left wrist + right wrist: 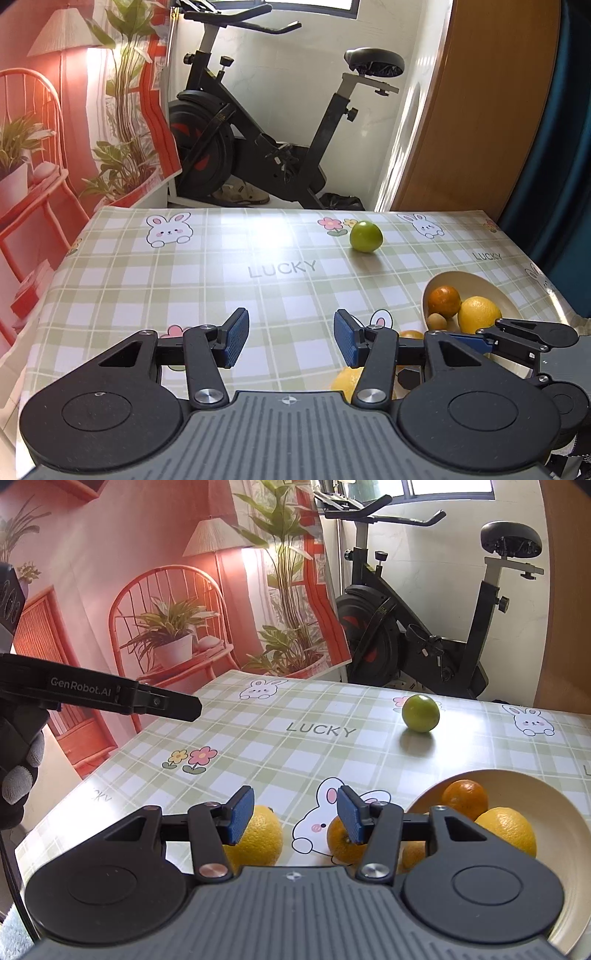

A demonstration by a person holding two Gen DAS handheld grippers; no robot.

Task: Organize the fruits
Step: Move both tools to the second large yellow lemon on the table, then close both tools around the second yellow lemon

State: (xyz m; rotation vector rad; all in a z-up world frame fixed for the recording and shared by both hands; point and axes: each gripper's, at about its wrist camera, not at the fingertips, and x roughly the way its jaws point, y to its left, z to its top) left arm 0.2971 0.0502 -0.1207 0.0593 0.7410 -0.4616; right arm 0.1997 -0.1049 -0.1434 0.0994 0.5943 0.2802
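Observation:
A cream bowl (554,805) at the table's right holds an orange (464,798), a lemon (508,829) and a small tan fruit (437,320). A green fruit (420,713) lies alone far back on the checked tablecloth, also in the left wrist view (365,236). A lemon (262,834) and an orange (340,840) lie on the cloth just under my right gripper (295,814), which is open and empty. My left gripper (291,338) is open and empty above bare cloth, left of the bowl (491,291). The right gripper's fingers (532,332) show at the bowl's near rim.
The table is covered by a green checked cloth (184,280) with rabbits and "LUCKY" print. A printed backdrop (147,609) hangs along the left edge. An exercise bike (266,147) stands behind the far edge. A wooden door (480,110) is at the back right.

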